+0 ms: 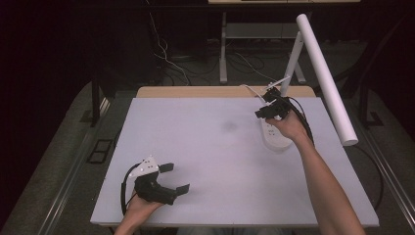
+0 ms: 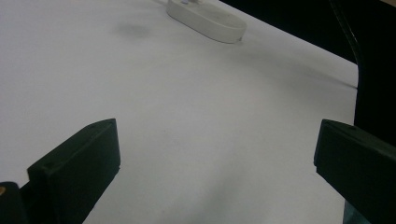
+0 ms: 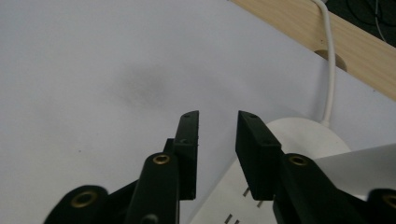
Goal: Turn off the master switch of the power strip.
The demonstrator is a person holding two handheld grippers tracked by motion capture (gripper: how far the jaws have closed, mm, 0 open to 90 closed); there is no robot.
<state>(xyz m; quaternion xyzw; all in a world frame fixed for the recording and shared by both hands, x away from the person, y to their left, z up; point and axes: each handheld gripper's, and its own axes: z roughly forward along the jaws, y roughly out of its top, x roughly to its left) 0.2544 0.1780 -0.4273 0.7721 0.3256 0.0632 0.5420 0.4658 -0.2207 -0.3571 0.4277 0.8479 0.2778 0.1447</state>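
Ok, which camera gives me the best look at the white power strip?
The left gripper view: the power strip lies unobstructed at the far edge of the table, though small and cropped at the top. The high view has the right gripper and hand covering part of it. The right gripper view is closest, showing its slots and cord, but those jaws block much of it.

We see a pale grey table top (image 1: 205,161) over a light wooden board (image 1: 195,91) that shows at its far edge. Around it lies grey carpeted floor (image 1: 63,161). At upper centre stands a white metal desk frame (image 1: 223,54) among tangled cables (image 1: 166,58), perhaps power leads. The upper corners are dark.
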